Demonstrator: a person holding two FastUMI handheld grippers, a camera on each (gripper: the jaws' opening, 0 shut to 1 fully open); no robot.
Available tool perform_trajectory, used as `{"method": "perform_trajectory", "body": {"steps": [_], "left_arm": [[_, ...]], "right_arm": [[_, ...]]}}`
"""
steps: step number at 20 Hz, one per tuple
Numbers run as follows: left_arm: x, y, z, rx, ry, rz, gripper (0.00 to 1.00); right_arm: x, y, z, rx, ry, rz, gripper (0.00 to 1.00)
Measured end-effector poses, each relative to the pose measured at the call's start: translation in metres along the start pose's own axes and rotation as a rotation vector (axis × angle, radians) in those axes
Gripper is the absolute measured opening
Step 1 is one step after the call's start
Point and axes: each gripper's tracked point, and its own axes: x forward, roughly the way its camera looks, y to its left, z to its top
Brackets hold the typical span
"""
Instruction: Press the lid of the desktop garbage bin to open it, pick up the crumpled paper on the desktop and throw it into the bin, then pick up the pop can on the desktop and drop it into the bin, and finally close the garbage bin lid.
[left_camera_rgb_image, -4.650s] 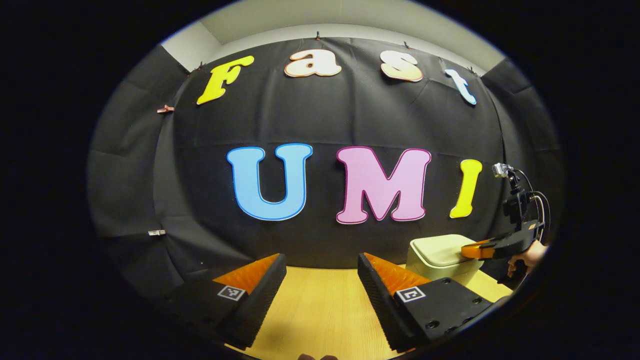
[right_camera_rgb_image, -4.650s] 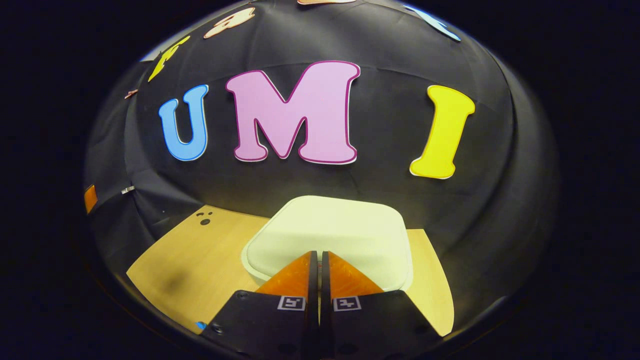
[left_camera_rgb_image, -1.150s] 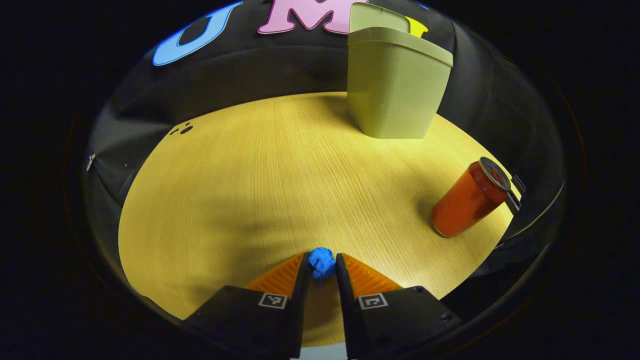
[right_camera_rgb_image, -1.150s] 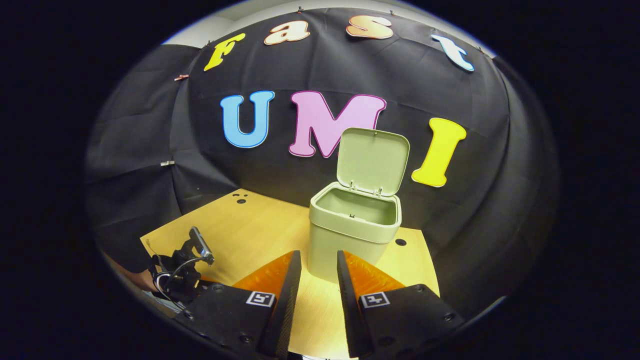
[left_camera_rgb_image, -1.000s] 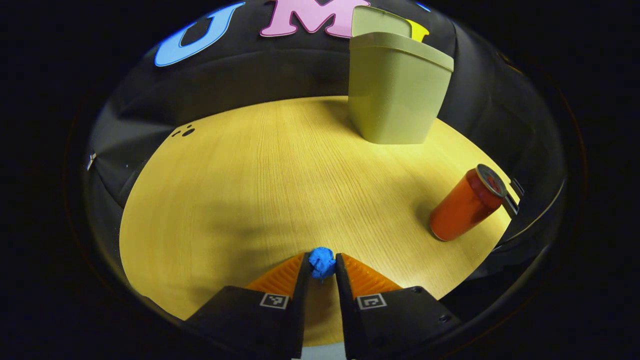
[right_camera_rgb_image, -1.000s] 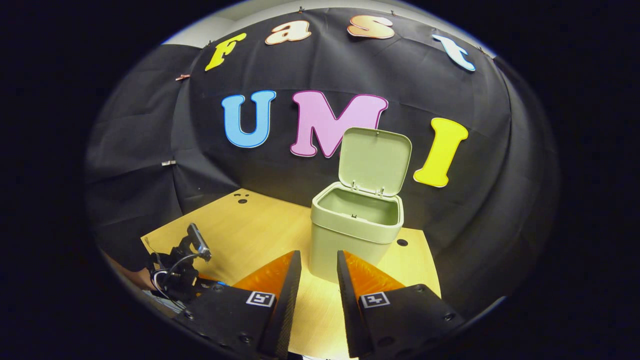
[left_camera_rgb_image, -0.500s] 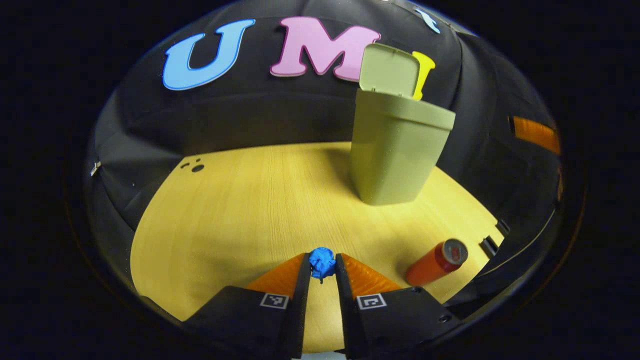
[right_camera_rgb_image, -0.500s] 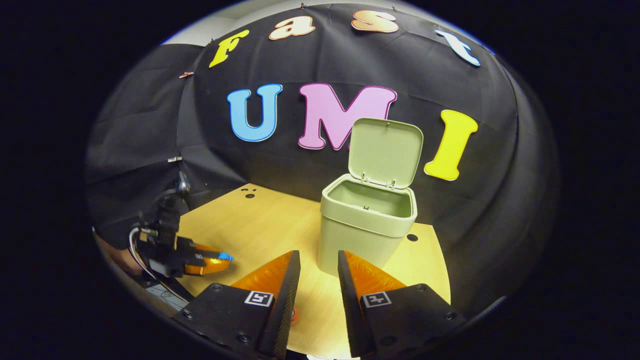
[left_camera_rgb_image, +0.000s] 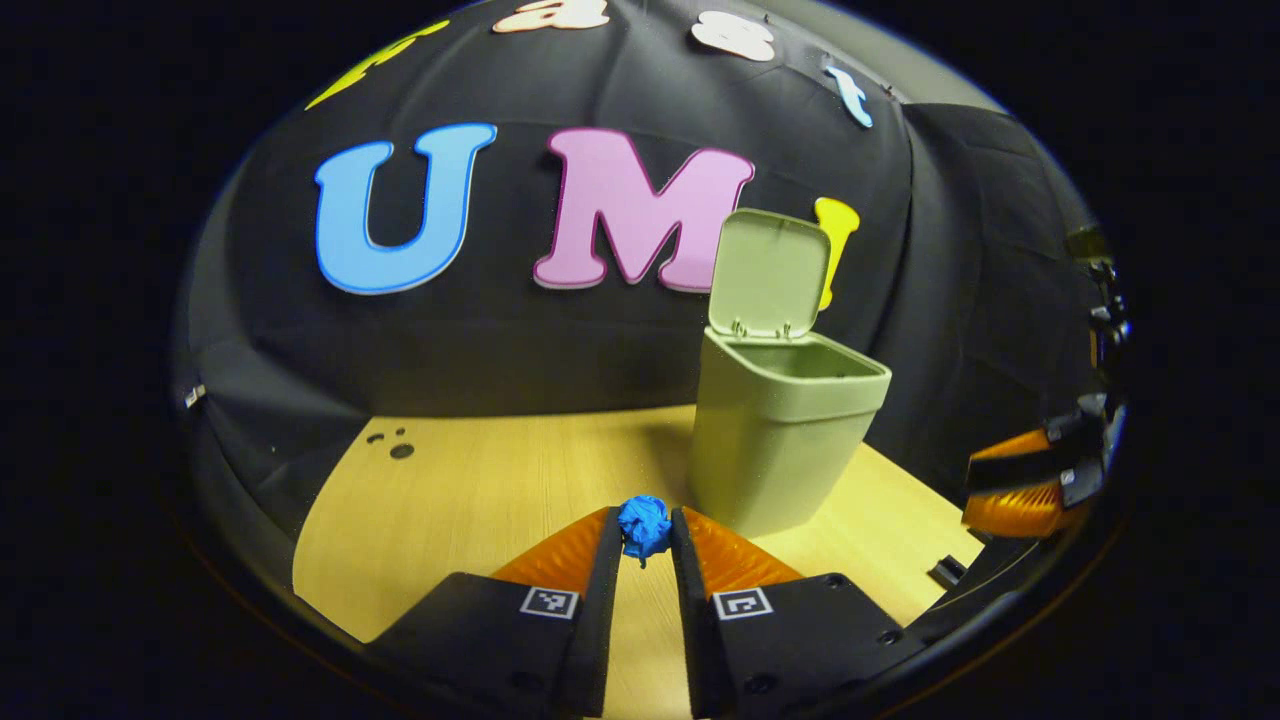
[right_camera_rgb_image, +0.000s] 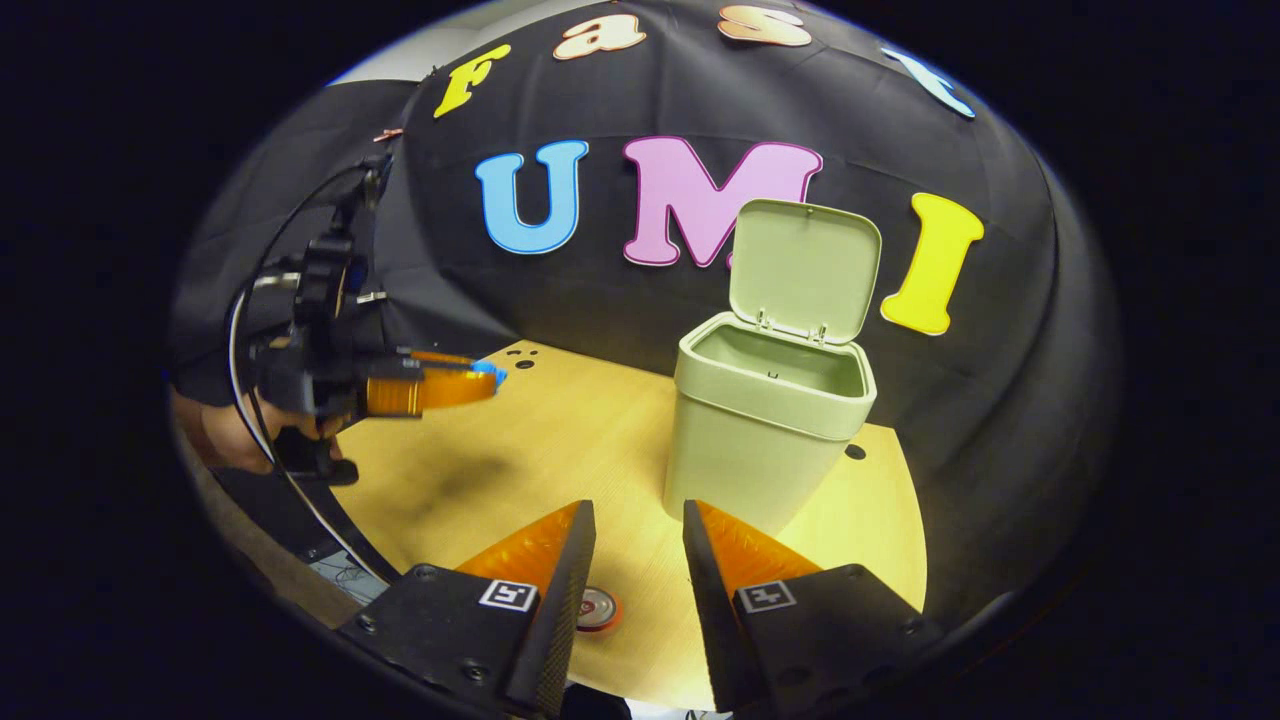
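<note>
The left tongs (left_camera_rgb_image: 645, 528), clamped on the crumpled blue paper ball (left_camera_rgb_image: 643, 524), have risen toward the open-lidded pale green plastic bin (left_camera_rgb_image: 778, 440). Dropping it in looks next. The right tongs (right_camera_rgb_image: 636, 555) hover apart near the bin.

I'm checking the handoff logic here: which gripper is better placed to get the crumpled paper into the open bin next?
Left. The left gripper is already shut on the crumpled paper, lifted off the table and facing the bin, whose lid stands open. The right gripper is open and empty, low over the pop can.
</note>
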Motion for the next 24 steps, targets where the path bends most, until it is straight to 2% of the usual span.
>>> {"method": "perform_trajectory", "body": {"steps": [1,2,5,11,12,13,14,18,22,23,24], "left_arm": [[0.002,-0.003,0.014,0.009,-0.027,-0.011,0.35],[0.004,-0.004,0.026,0.018,-0.051,-0.021,0.35],[0.012,-0.018,0.062,0.03,-0.118,-0.064,0.35],[0.044,-0.054,0.109,0.079,-0.199,-0.159,0.34],[0.049,-0.062,0.114,0.083,-0.205,-0.176,0.35],[0.057,-0.07,0.117,0.083,-0.209,-0.193,0.31],[0.064,-0.077,0.12,0.082,-0.212,-0.21,0.35],[0.091,-0.104,0.124,0.091,-0.208,-0.261,0.35],[0.127,-0.118,0.119,0.104,-0.187,-0.289,0.35],[0.134,-0.12,0.119,0.108,-0.18,-0.29,0.38],[0.142,-0.121,0.117,0.111,-0.174,-0.293,0.34]], "right_arm": [[-0.001,0.0,-0.002,0.002,0.004,0.0,0.55],[0.001,-0.001,-0.004,0.004,0.008,-0.002,0.59],[0.001,-0.002,-0.008,0.01,0.018,-0.008,0.59],[-0.003,-0.007,-0.014,0.035,0.025,-0.028,0.58],[-0.005,-0.008,-0.014,0.04,0.024,-0.035,0.58],[-0.007,-0.009,-0.015,0.045,0.025,-0.042,0.58],[-0.009,-0.011,-0.017,0.052,0.027,-0.049,0.6],[-0.015,-0.013,-0.025,0.079,0.037,-0.074,0.58],[-0.016,-0.017,-0.031,0.087,0.054,-0.088,0.58],[-0.015,-0.018,-0.032,0.094,0.056,-0.088,0.58],[-0.015,-0.019,-0.033,0.101,0.061,-0.09,0.58]]}}
